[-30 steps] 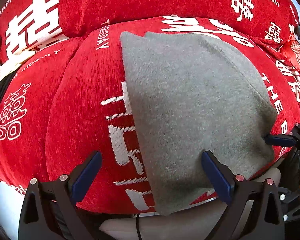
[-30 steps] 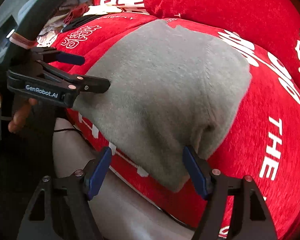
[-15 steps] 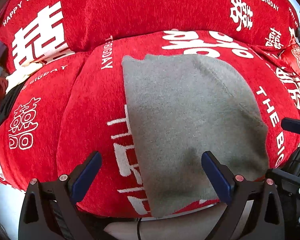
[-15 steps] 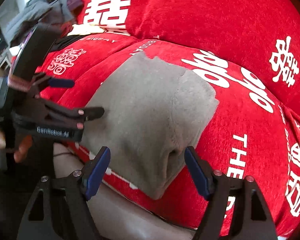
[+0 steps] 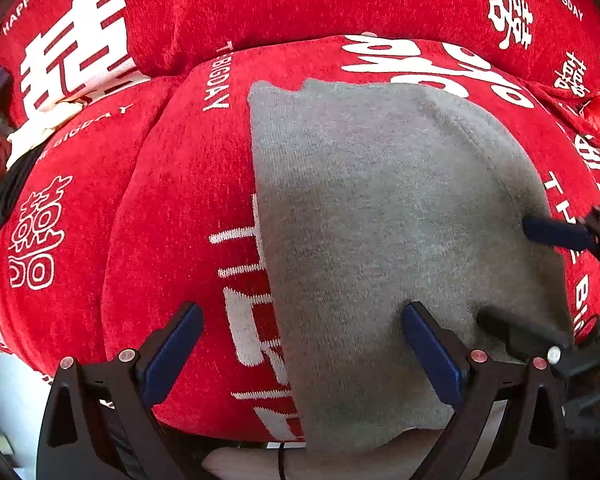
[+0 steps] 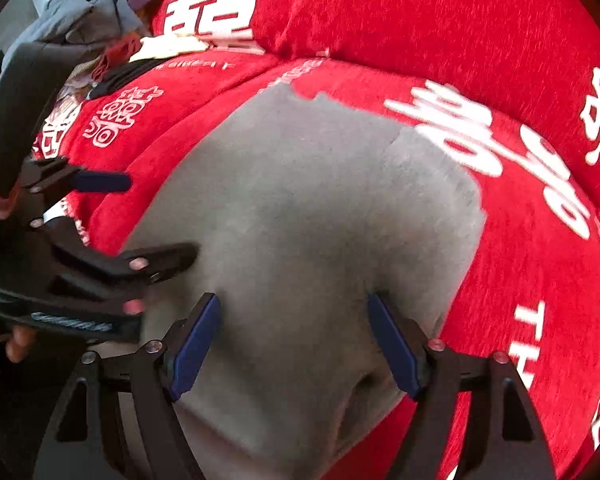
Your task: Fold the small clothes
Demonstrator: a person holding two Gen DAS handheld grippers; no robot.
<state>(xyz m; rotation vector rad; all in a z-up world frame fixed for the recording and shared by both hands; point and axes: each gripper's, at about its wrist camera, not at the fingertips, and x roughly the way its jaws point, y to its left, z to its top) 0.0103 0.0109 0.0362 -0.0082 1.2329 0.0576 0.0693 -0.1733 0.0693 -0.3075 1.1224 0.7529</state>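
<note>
A grey knit garment [image 5: 380, 220] lies folded flat on a red sofa seat cushion [image 5: 172, 240] and hangs over its front edge. It also shows in the right wrist view [image 6: 300, 240]. My left gripper [image 5: 300, 352] is open, its jaws straddling the garment's left edge near the cushion front. My right gripper [image 6: 294, 344] is open, its jaws over the garment's near part. The left gripper [image 6: 112, 220] shows at the left of the right wrist view, the right gripper [image 5: 548, 280] at the right of the left wrist view.
The red sofa backrest [image 5: 300, 0] with white lettering rises behind the seat. A pile of other clothes [image 6: 100, 32] lies at the sofa's far left end. A second seat cushion [image 5: 60, 200] lies to the left.
Both grippers have come closer to the garment again after drawing back. The right gripper now sits over the garment's near part. The garment has not moved.
</note>
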